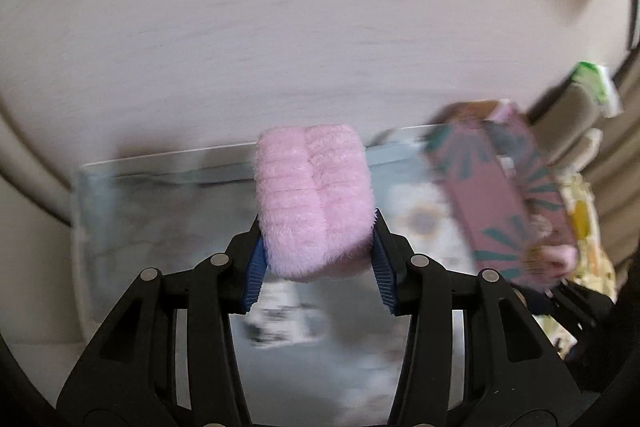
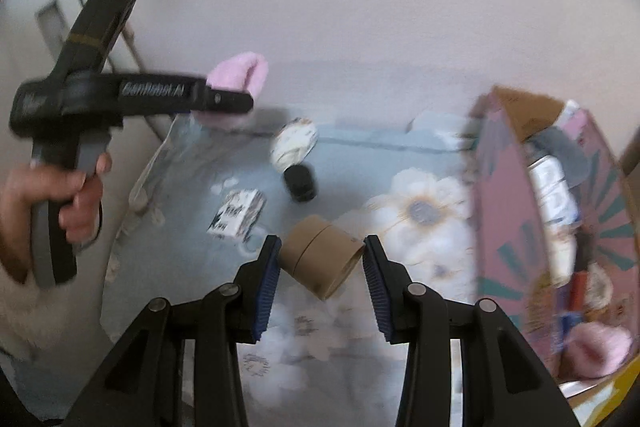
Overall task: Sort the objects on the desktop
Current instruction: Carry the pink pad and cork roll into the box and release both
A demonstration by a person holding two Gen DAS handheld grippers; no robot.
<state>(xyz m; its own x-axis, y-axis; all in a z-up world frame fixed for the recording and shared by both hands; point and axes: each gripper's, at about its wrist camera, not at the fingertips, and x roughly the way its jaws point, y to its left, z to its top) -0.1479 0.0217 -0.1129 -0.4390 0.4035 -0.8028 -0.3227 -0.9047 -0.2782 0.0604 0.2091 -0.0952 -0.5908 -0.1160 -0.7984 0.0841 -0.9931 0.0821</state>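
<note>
My left gripper is shut on a fluffy pink scrunchie and holds it in the air above the pale blue floral mat. It also shows in the right wrist view at the upper left, with the scrunchie in it. My right gripper is shut on a brown cardboard tape roll, held above the mat. A pink patterned box holding several items stands at the right; it also shows in the left wrist view.
On the mat lie a small black jar, a round white patterned item and a small black-and-white printed box. A pink fluffy item sits in the box. A pale table extends behind the mat.
</note>
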